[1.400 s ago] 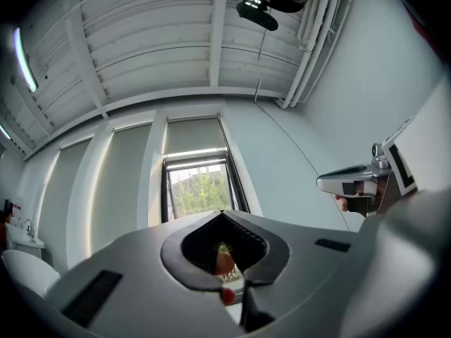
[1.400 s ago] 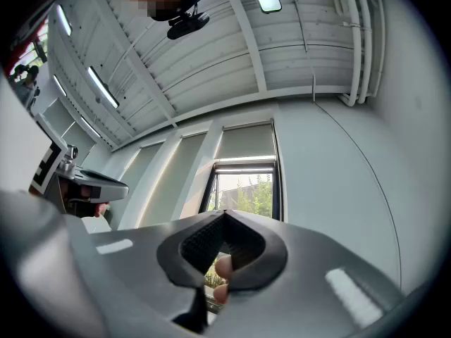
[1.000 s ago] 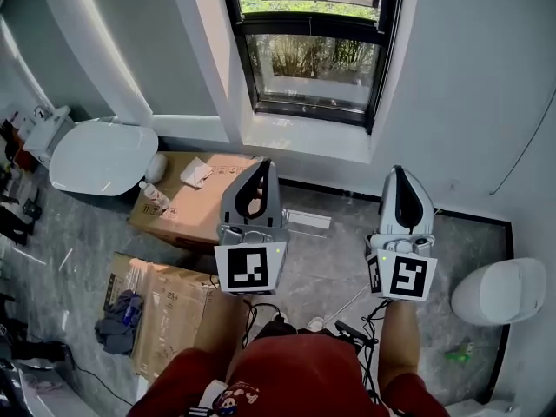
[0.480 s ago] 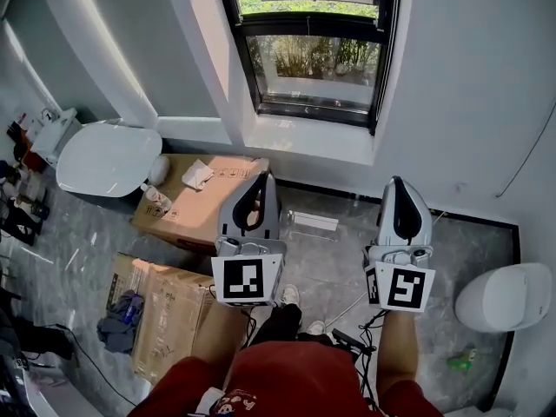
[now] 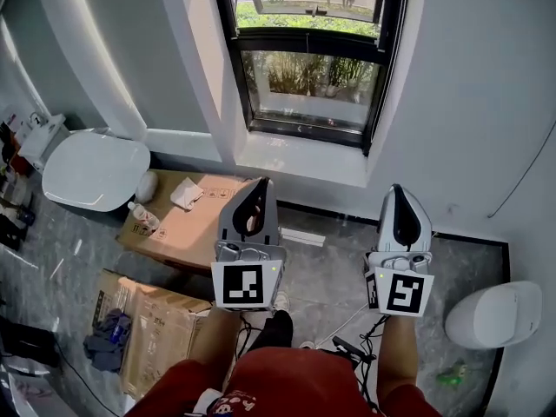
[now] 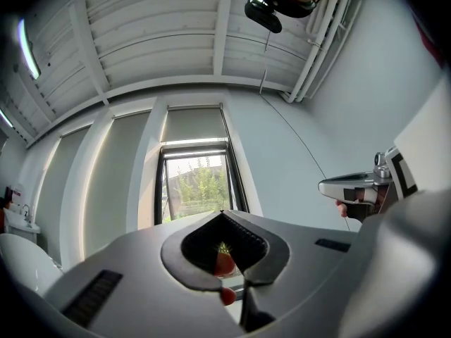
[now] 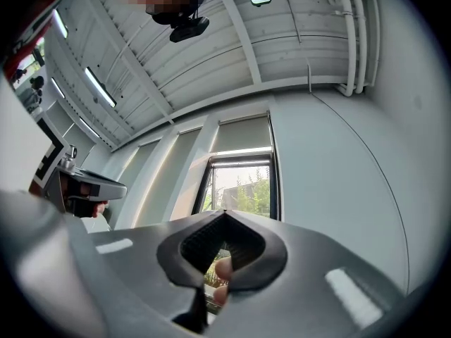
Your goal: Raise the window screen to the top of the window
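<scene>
The black-framed window (image 5: 308,59) is set in the white wall ahead of me, with greenery behind the glass. A dark crossbar (image 5: 308,37) runs across it. In the gripper views a grey screen panel (image 6: 194,124) (image 7: 243,134) covers the part above the glass. My left gripper (image 5: 258,182) and right gripper (image 5: 398,191) are held side by side below the white sill (image 5: 300,156), well short of the window. Both point toward it, slightly upward. The left gripper (image 6: 223,212) and right gripper (image 7: 225,212) are both shut, with nothing between their jaws.
An open cardboard box (image 5: 187,220) and a second box (image 5: 161,328) stand on the floor to the left. A white toilet lid (image 5: 94,170) is at far left, a white toilet (image 5: 495,314) at right. Cables (image 5: 347,346) lie by my feet.
Both grippers and my view have moved forward toward the window, which now looks closer. The jaws stay shut on both.
</scene>
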`<move>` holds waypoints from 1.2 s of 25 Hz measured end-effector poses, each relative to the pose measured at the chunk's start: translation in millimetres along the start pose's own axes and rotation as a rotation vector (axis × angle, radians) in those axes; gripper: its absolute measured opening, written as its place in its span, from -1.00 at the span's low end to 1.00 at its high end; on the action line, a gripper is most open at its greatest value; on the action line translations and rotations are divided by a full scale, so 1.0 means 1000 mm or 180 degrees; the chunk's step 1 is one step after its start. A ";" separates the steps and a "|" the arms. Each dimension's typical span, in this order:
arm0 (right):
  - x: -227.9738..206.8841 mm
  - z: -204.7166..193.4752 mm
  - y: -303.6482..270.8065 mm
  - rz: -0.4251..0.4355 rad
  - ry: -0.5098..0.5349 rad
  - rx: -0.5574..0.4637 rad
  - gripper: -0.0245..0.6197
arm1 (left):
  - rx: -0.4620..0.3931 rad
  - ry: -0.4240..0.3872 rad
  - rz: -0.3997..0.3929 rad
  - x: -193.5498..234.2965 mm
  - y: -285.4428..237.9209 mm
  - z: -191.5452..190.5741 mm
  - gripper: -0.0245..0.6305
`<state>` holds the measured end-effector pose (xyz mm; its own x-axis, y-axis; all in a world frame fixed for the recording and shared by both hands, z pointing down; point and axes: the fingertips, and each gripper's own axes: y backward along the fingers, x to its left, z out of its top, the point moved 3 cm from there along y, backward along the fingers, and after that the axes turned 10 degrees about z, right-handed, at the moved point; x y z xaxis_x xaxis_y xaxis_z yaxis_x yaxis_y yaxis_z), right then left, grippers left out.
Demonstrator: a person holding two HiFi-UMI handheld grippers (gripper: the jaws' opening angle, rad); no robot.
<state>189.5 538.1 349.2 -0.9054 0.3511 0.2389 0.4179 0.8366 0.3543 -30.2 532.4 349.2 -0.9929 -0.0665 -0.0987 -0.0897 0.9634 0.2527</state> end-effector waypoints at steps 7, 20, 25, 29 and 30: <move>-0.007 -0.017 -0.074 0.0016 0.0038 0.0000 -0.90 | -0.0019 0.0114 0.0034 0.039 -0.065 -0.015 -0.91; 0.003 -0.060 -0.191 -0.0051 0.0099 0.0175 -0.90 | 0.0061 0.0255 -0.0065 0.101 -0.177 -0.054 -0.91; 0.007 -0.071 -0.212 -0.0113 0.0155 0.0191 -0.90 | 0.0036 0.0238 -0.0148 0.114 -0.206 -0.069 -0.91; -0.005 -0.076 -0.220 -0.0162 0.0185 0.0219 -0.90 | -0.0071 0.0288 -0.0182 0.111 -0.225 -0.067 -0.91; -0.008 -0.078 -0.222 -0.0178 0.0176 0.0217 -0.90 | -0.0063 0.0282 -0.0192 0.109 -0.229 -0.069 -0.91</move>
<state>110.2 316.3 339.2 -0.9208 0.2809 0.2707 0.3590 0.8815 0.3066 -122.8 286.3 346.8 -0.9886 -0.1477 -0.0290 -0.1501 0.9517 0.2680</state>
